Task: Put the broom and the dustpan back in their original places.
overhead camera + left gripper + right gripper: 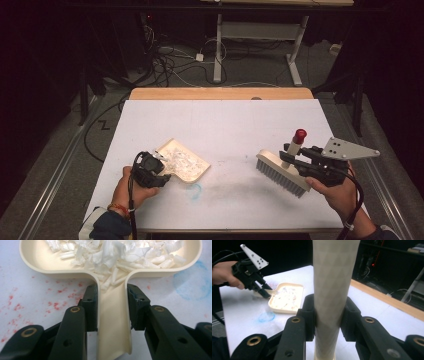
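In the high view, a cream dustpan (186, 161) lies left of centre on the white table (225, 125), its shallow tray heaped with white paper scraps (177, 159). The left gripper (159, 169), at the lower left of that frame, pinches the dustpan's handle. In the left gripper view the two black jaws press on either side of the cream handle (113, 322) at the centre of the frame, and the tray (32, 263) runs across the top, full of torn white shreds (112, 252), a few of which spill down into the mouth of the handle. Faint red specks dot the table at the left of that view, and a blue smear (192, 282) shows at the right.

The right gripper (295, 161), at the lower right of the high view, is clamped on the brush (282, 172), whose pale bristles point down and left just above the table and whose handle ends in a red tip (299, 135). In the right gripper view the jaws squeeze the pale brush handle (332, 290) rising through the centre, with the dustpan (285, 298) at mid left.
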Demonstrator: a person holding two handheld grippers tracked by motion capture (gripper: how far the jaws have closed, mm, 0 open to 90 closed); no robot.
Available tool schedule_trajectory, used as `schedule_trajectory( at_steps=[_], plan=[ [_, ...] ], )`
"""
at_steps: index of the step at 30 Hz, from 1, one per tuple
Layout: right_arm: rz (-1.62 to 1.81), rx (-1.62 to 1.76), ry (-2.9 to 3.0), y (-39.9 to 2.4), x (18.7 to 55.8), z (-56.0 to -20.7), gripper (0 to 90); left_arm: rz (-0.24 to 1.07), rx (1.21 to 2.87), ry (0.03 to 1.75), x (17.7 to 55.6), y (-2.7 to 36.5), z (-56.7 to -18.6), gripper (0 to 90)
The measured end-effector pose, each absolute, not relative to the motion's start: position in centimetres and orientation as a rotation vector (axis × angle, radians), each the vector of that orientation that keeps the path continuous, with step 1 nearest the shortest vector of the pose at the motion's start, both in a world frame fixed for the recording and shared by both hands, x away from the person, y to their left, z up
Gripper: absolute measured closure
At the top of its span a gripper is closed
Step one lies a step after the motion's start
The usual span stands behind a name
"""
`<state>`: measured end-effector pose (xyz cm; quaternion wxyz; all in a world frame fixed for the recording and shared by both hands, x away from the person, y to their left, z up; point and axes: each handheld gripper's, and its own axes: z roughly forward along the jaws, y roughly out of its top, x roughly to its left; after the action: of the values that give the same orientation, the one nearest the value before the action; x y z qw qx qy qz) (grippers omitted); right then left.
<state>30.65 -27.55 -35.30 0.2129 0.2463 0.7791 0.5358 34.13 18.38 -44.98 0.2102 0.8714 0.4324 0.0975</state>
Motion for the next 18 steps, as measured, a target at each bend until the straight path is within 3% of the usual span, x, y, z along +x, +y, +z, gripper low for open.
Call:
schedule_trajectory(
  at_steps=[18],
  plan=[
    [1.392, 0.724, 2.353, -30.0, 30.6, -36.4, 70.3, 0.39, 2.17, 1.541, 35.9, 21.2, -46.1, 62.1]
  ],
)
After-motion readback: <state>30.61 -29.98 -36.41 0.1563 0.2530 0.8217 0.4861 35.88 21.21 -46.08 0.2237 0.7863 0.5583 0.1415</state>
